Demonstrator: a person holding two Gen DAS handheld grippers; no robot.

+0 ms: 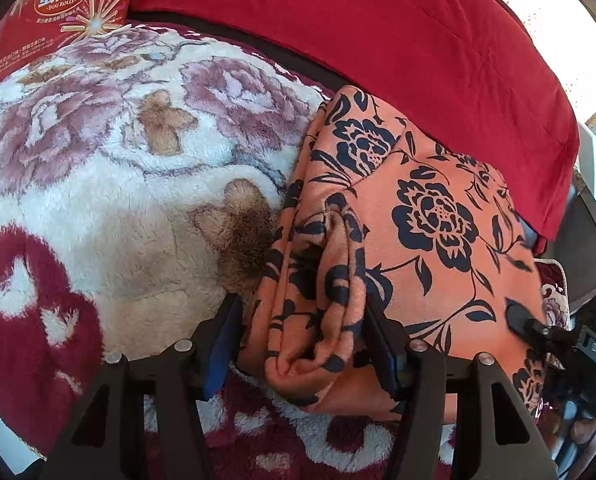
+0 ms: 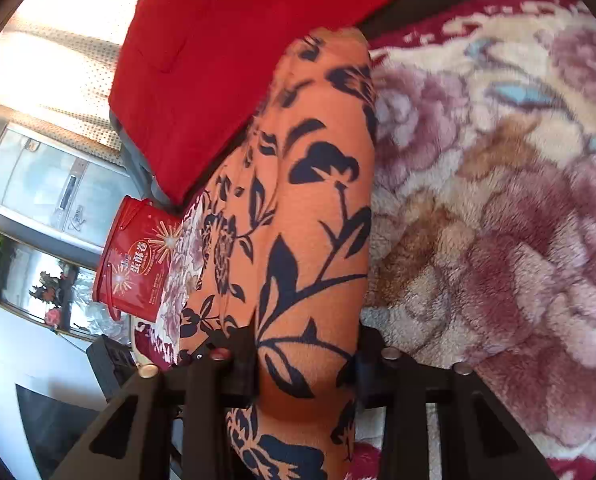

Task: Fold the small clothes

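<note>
An orange garment [image 1: 409, 216] with dark blue flowers lies folded on a fluffy floral blanket [image 1: 98, 168]. In the left wrist view my left gripper [image 1: 301, 312] has its fingers on either side of a bunched fold at the garment's near edge, the cloth filling the gap between them. In the right wrist view the garment [image 2: 309, 208] runs away from me as a long strip, and my right gripper [image 2: 305, 344] has its fingers pressed on either side of its near end. The right gripper's tip [image 1: 521, 318] also shows on the garment in the left wrist view.
A red quilt [image 1: 377, 40] lies along the far side of the blanket. A red egg-roll bag [image 1: 58, 4] stands at the far left. A red tin bucket [image 2: 138, 260] sits at the blanket's edge, beside a cabinet and a bright window.
</note>
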